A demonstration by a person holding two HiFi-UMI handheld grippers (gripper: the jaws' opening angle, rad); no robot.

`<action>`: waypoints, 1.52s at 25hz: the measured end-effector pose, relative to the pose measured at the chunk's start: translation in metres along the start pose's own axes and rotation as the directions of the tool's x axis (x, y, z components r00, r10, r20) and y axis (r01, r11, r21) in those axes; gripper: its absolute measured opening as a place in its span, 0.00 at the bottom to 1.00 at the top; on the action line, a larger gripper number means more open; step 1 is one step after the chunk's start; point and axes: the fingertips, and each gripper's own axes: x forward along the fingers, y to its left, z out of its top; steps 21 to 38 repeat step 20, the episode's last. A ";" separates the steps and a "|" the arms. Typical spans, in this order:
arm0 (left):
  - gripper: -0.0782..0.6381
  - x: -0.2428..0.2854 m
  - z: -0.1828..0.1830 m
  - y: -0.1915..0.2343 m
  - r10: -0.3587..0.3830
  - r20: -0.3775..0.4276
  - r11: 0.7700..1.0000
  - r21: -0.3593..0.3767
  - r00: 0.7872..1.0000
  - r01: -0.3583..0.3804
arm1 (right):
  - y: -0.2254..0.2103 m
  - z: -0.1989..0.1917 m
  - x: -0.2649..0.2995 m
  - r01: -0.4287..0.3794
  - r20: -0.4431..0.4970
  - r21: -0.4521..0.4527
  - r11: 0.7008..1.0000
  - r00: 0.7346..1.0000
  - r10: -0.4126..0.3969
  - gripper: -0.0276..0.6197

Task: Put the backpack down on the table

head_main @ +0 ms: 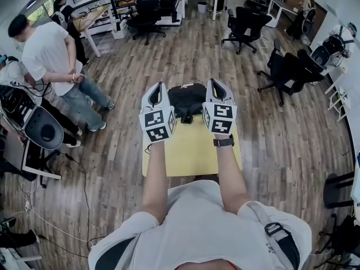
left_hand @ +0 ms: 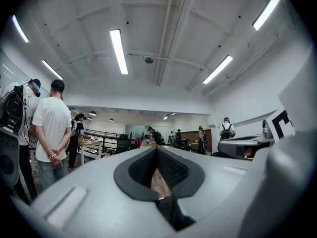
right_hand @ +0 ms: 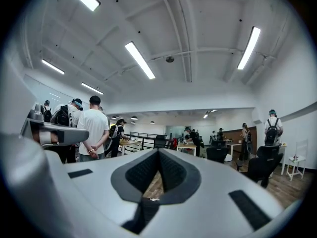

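Observation:
A black backpack [head_main: 187, 99] sits at the far end of a small yellow table [head_main: 191, 151], between my two grippers. My left gripper [head_main: 159, 86] is at its left side and my right gripper [head_main: 215, 82] at its right, both held level above the tabletop. In the left gripper view the jaws [left_hand: 157, 148] are closed, with a dark strap [left_hand: 171, 214] running down and to the right from between them. The right gripper [right_hand: 159, 151] is closed the same way, its dark strap [right_hand: 140, 217] slanting down and left. The body of the backpack is hidden in both gripper views.
People stand at the left [head_main: 50, 61] on the wooden floor. Black office chairs [head_main: 247, 27] [head_main: 289, 72] stand at the back and right. A dark round seat and equipment [head_main: 42, 129] crowd the left edge. Desks line the back wall.

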 end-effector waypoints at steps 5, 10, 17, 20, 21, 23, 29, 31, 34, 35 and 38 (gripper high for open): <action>0.12 -0.012 -0.004 0.015 0.019 -0.015 1.000 0.012 1.000 -0.019 | -0.005 0.002 -0.011 0.028 0.005 0.000 1.000 1.000 -0.028 0.06; 0.12 -0.019 -0.008 0.024 0.035 -0.032 0.999 0.032 0.999 -0.034 | -0.019 0.001 -0.022 0.055 0.004 -0.004 0.998 0.998 -0.055 0.06; 0.12 -0.018 -0.023 0.012 0.014 -0.064 0.999 0.032 0.998 -0.012 | -0.034 -0.012 -0.034 0.077 -0.017 -0.004 0.997 0.997 -0.077 0.06; 0.12 -0.019 -0.033 0.009 0.011 -0.080 0.999 0.041 0.997 -0.008 | -0.036 -0.024 -0.040 0.086 -0.041 -0.009 0.996 0.995 -0.087 0.06; 0.12 -0.019 -0.033 0.009 0.011 -0.080 0.999 0.041 0.997 -0.008 | -0.036 -0.024 -0.040 0.086 -0.041 -0.009 0.996 0.995 -0.087 0.06; 0.12 -0.019 -0.033 0.009 0.011 -0.080 0.999 0.041 0.997 -0.008 | -0.036 -0.024 -0.040 0.086 -0.041 -0.009 0.996 0.995 -0.087 0.06; 0.12 -0.019 -0.033 0.009 0.011 -0.080 0.999 0.041 0.997 -0.008 | -0.036 -0.024 -0.040 0.086 -0.041 -0.009 0.996 0.995 -0.087 0.06; 0.12 -0.019 -0.033 0.009 0.011 -0.080 0.999 0.041 0.997 -0.008 | -0.036 -0.024 -0.040 0.086 -0.041 -0.009 0.996 0.995 -0.087 0.06; 0.12 -0.019 -0.033 0.009 0.011 -0.080 0.999 0.041 0.997 -0.008 | -0.036 -0.024 -0.040 0.086 -0.041 -0.009 0.996 0.995 -0.087 0.06; 0.12 -0.019 -0.033 0.009 0.011 -0.080 0.999 0.041 0.997 -0.008 | -0.036 -0.024 -0.040 0.086 -0.041 -0.009 0.996 0.995 -0.087 0.06; 0.12 -0.019 -0.033 0.009 0.011 -0.080 0.999 0.041 0.997 -0.008 | -0.036 -0.024 -0.040 0.086 -0.041 -0.009 0.996 0.995 -0.087 0.06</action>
